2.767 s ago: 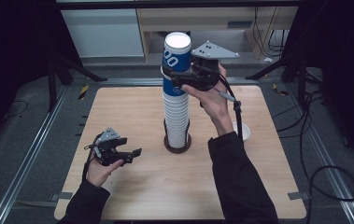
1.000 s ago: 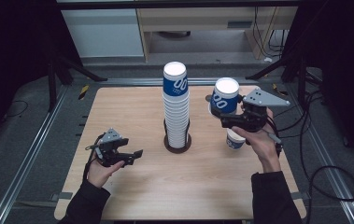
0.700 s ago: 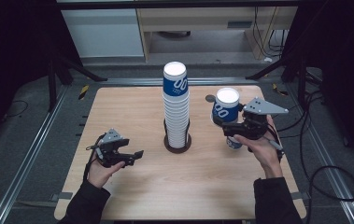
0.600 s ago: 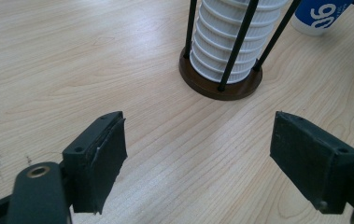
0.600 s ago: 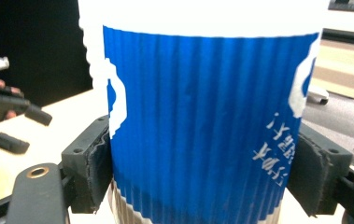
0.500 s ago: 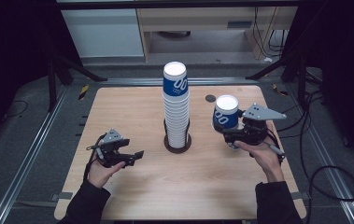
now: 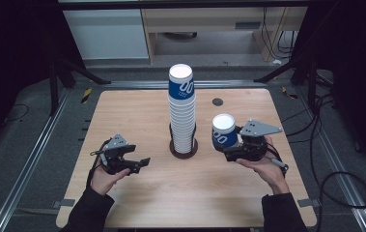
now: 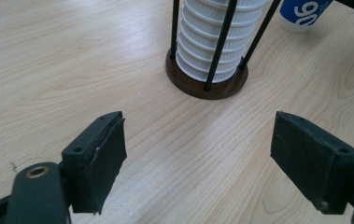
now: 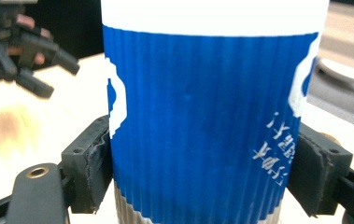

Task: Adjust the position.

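With your right gripper [image 7: 226, 151] clenched on the blue ribbed paper cup [image 7: 223, 131] near the wooden worktop's [image 7: 137, 111] right edge, lower it straight and level; your left gripper [image 7: 139, 163] stays released.

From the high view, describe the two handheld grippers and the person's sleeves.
Both arms wear dark long sleeves. The left gripper and the right gripper have black bodies, each topped by a grey three-cornered plate, larger on the right. Thin black cables trail from both. The left gripper view shows flat black jaw pads with small screw holes.
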{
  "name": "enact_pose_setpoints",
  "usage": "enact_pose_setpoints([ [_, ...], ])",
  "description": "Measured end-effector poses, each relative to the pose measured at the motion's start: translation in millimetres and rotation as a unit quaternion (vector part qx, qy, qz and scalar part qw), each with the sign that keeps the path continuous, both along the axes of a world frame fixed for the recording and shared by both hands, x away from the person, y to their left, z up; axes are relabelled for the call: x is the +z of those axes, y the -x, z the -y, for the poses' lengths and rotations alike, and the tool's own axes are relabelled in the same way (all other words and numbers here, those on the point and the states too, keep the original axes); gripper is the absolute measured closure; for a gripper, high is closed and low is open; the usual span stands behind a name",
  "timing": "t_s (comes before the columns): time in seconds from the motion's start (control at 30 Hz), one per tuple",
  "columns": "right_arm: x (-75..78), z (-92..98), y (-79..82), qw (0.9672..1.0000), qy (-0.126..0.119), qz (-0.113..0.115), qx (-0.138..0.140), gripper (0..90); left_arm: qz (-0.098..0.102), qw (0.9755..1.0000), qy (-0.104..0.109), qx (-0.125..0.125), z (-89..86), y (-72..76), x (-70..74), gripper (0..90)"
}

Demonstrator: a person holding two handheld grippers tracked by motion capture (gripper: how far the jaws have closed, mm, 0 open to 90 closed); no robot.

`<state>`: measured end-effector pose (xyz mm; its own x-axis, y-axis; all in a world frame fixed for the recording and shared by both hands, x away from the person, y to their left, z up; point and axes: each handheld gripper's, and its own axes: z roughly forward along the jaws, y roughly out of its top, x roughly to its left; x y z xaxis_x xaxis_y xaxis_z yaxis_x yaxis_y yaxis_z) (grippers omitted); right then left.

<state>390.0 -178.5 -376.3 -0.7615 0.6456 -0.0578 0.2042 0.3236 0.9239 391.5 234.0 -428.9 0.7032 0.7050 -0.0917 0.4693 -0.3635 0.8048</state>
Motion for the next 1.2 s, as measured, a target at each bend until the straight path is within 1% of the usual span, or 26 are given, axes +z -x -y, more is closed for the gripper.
enact_pose_setpoints([
  [0.03, -1.3, -2.1, 0.7, 1.0, 0.009, 0.0, 0.003, 20.1, 0.001, 1.0, 0.001, -0.002, 0.7, 0.5, 0.6, 17.6],
  [0.07, -3.2, -4.4, 1.3, 0.9999, 0.009, -0.004, 0.01, 20.1, 0.002, 1.0, 0.001, -0.004, 1.4, 1.2, 1.2, 17.6],
  [0.13, -8.0, -9.6, 2.4, 0.9998, 0.011, -0.004, 0.019, 20.2, 0.003, 1.0, 0.002, -0.008, 2.3, 2.6, 2.8, 17.6],
  [0.23, -14.5, -17.4, 2.2, 0.9992, 0.024, -0.011, 0.03, 20.1, 0.006, 0.9999, 0.004, -0.012, 4.2, 5.1, 5.8, 17.6],
  [0.3, -17.7, -21.0, 2.3, 0.9989, 0.026, -0.014, 0.036, 20.1, 0.008, 0.9998, 0.004, -0.016, 5.1, 6.6, 7.8, 17.6],
  [0.33, -19.1, -22.9, 2.4, 0.9985, 0.031, -0.018, 0.041, 20.1, 0.008, 0.9998, 0.004, -0.019, 5.6, 7.1, 8.9, 17.7],
  [0.4, -21.5, -26.2, 2.3, 0.9979, 0.041, -0.018, 0.046, 20.1, 0.01, 0.9997, 0.006, -0.023, 6.9, 8.1, 10.5, 17.6],
  [0.47, -23.4, -28.6, 1.5, 0.9976, 0.041, -0.021, 0.052, 20.1, 0.01, 0.9996, 0.006, -0.027, 7.9, 8.6, 10.9, 17.6],
  [0.6, -29.2, -36.5, 0.3, 0.9963, 0.049, -0.029, 0.065, 20.1, 0.008, 0.9995, 0.007, -0.029, 9.1, 9.0, 11.2, 17.6],
  [0.67, -33.2, -42.9, 0.3, 0.9949, 0.06, -0.032, 0.075, 20.0, 0.009, 0.9994, 0.008, -0.032, 9.5, 9.6, 11.9, 17.5],
  [0.77, -37.0, -50.7, 0.8, 0.9932, 0.068, -0.034, 0.088, 20.0, 0.01, 0.9993, 0.01, -0.035, 10.3, 10.8, 13.6, 17.5],
  [1.03, -44.2, -66.0, 0.4, 0.99, 0.075, -0.04, 0.112, 20.1, 0.012, 0.9987, 0.014, -0.048, 14.6, 14.9, 17.6, 17.5],
  [1.2, -49.7, -74.0, 0.4, 0.9875, 0.085, -0.045, 0.125, 20.1, 0.013, 0.9983, 0.017, -0.054, 16.7, 17.0, 19.4, 17.4],
])
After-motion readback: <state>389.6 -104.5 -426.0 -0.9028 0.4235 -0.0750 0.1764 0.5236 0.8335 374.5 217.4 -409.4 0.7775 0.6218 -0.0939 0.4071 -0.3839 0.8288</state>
